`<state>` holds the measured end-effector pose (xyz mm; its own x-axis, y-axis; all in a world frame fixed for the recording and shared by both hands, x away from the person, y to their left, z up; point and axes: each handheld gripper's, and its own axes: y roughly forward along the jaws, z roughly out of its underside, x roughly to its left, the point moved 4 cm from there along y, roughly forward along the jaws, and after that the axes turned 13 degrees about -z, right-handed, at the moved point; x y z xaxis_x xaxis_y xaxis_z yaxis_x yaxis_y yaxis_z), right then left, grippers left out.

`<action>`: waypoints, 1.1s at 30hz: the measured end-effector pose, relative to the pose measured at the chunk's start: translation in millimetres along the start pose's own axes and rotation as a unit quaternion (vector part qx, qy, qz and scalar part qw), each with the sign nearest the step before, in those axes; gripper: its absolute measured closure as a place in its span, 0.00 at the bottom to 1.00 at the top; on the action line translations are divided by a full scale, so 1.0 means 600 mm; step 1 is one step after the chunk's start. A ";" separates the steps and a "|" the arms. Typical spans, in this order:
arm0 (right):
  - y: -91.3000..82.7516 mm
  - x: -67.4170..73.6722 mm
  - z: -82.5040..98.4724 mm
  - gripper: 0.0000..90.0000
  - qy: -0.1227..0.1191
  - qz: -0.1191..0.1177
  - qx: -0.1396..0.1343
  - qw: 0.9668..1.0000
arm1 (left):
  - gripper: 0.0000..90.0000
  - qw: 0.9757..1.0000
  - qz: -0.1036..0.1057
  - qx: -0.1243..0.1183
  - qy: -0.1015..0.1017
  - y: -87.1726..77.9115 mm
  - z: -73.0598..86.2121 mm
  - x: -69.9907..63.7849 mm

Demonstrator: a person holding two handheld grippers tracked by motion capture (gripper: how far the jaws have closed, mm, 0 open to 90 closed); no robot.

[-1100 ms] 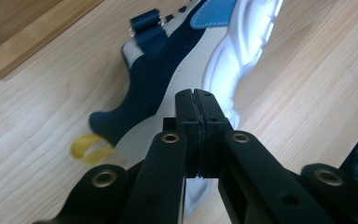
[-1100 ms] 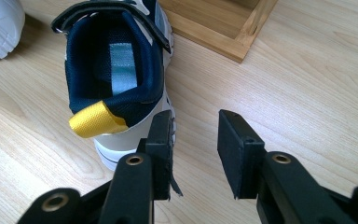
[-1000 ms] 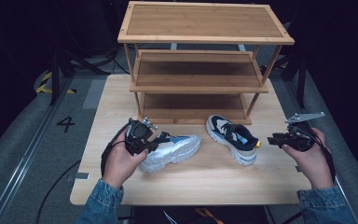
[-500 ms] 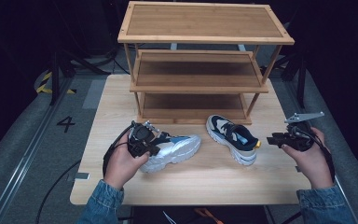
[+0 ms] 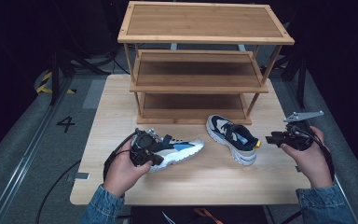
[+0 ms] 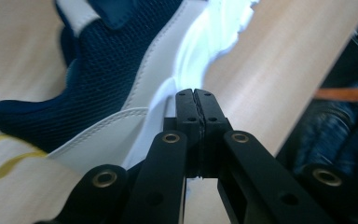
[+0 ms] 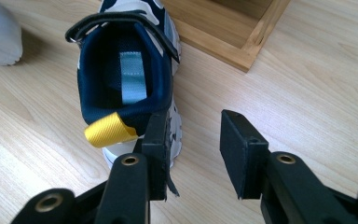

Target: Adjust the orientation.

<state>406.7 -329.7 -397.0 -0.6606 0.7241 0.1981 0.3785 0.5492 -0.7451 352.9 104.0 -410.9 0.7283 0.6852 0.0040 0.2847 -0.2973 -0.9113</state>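
Left sneaker (image 5: 179, 150) lies on the table (image 5: 121, 98) before the rack (image 5: 200, 65); my left gripper (image 6: 196, 100), jaws pressed together, sits at its heel. My right gripper (image 7: 192, 140) stands open behind the right sneaker (image 7: 126, 79).

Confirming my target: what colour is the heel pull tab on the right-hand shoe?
Yellow heel tab, clearest in the right gripper view.
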 end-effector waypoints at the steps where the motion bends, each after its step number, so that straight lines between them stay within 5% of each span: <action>1: 0.000 0.000 -0.001 0.71 0.000 0.000 -0.001 1.000 | 1.00 1.000 0.004 0.005 0.002 0.001 0.001 -0.005; 5: 0.000 0.003 -0.004 0.71 0.002 -0.003 -0.002 1.000 | 1.00 0.999 0.020 0.025 0.025 0.009 0.002 -0.027; 10: 0.003 0.004 -0.007 0.71 -0.003 -0.005 -0.002 1.000 | 0.99 0.998 0.013 0.045 0.047 0.011 0.003 -0.047; 15: 0.004 0.004 -0.007 0.70 -0.004 -0.005 -0.003 1.000 | 0.94 0.996 0.042 -0.009 0.073 -0.035 -0.010 -0.072; 18: 0.002 0.003 -0.006 0.70 -0.007 -0.003 -0.005 1.000 | 0.92 0.997 0.027 -0.028 0.072 -0.051 -0.017 -0.072; 25: -0.007 0.003 0.002 0.69 -0.001 0.002 -0.008 1.000 | 0.81 0.999 -0.014 -0.030 0.042 -0.035 -0.021 -0.041; 30: -0.012 -0.004 0.011 0.67 0.008 0.008 -0.013 1.000 | 0.59 0.998 -0.030 0.011 0.061 -0.010 -0.022 -0.033; 33: -0.012 -0.005 0.016 0.66 0.015 0.007 -0.014 1.000 | 0.55 0.997 -0.033 0.025 0.069 0.008 -0.025 -0.031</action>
<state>399.8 -340.0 -398.0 -0.6361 0.7433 0.2070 0.4051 0.5500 -0.7303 350.2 79.7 -408.9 0.7890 0.6031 0.1171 0.3055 -0.2197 -0.9265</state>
